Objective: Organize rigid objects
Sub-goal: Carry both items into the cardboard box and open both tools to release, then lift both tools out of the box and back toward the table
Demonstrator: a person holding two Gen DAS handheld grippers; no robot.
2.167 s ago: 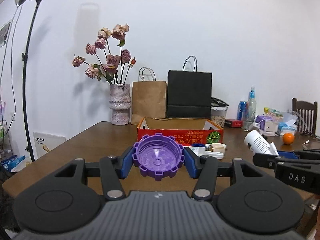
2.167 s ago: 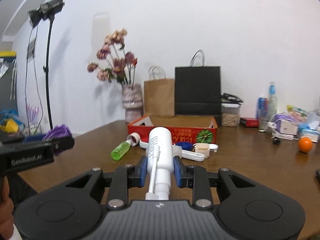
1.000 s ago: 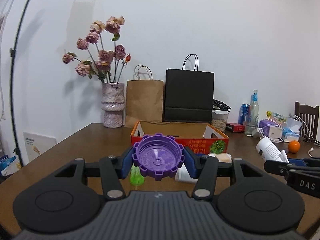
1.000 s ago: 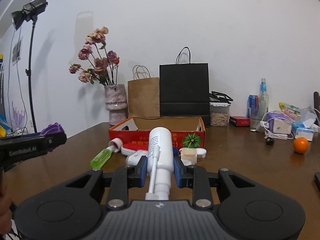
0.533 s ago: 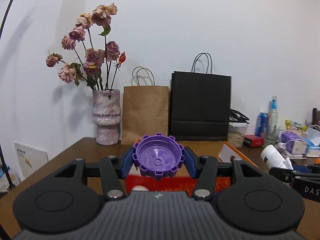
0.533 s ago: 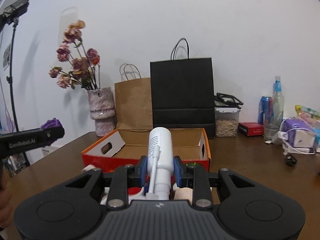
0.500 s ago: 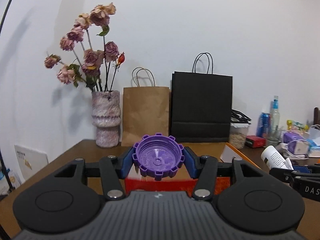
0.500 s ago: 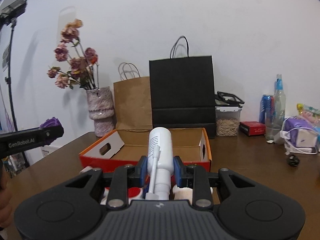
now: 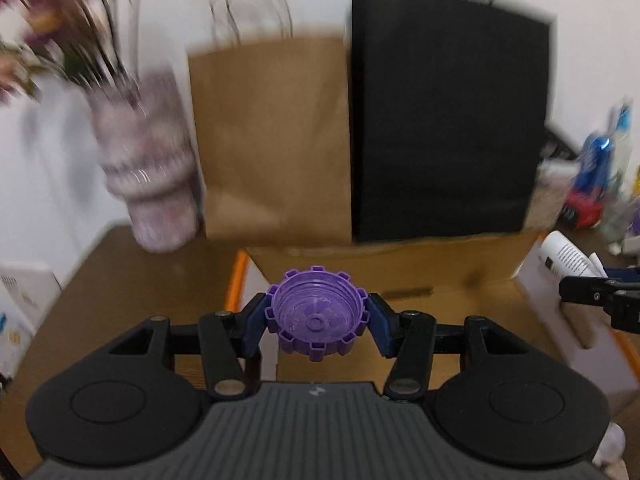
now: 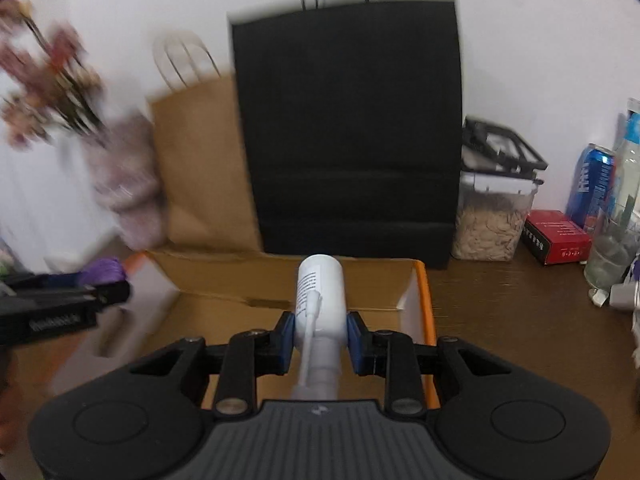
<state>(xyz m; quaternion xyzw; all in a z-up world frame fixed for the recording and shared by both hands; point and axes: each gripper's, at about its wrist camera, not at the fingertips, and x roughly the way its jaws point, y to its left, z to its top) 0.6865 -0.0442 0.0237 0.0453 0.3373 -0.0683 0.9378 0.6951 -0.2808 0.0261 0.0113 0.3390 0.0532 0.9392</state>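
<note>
My left gripper [image 9: 317,322] is shut on a purple toothed lid [image 9: 316,312], hollow side facing the camera, held over the left part of an open cardboard box [image 9: 460,252] with an orange rim. My right gripper [image 10: 320,338] is shut on a white bottle [image 10: 320,292] with a thin white tube along it, base pointing away, above the same cardboard box [image 10: 280,312]. The white bottle [image 9: 568,258] shows at the right edge of the left wrist view. At the left of the right wrist view sits the purple lid [image 10: 105,270]. The box floor in view is bare brown card.
Behind the box stand a brown paper bag [image 9: 272,140], a black paper bag [image 10: 352,128] and a vase of dried roses [image 9: 148,184]. To the right on the wooden table [image 10: 520,312] are a clear food container [image 10: 492,216], a red box [image 10: 558,236], a blue can [image 10: 592,184] and a bottle.
Both grippers have swept forward from the table's front to above the open box, tilting downward. The loose items in front of the box have dropped out of view. Both grips are unchanged.
</note>
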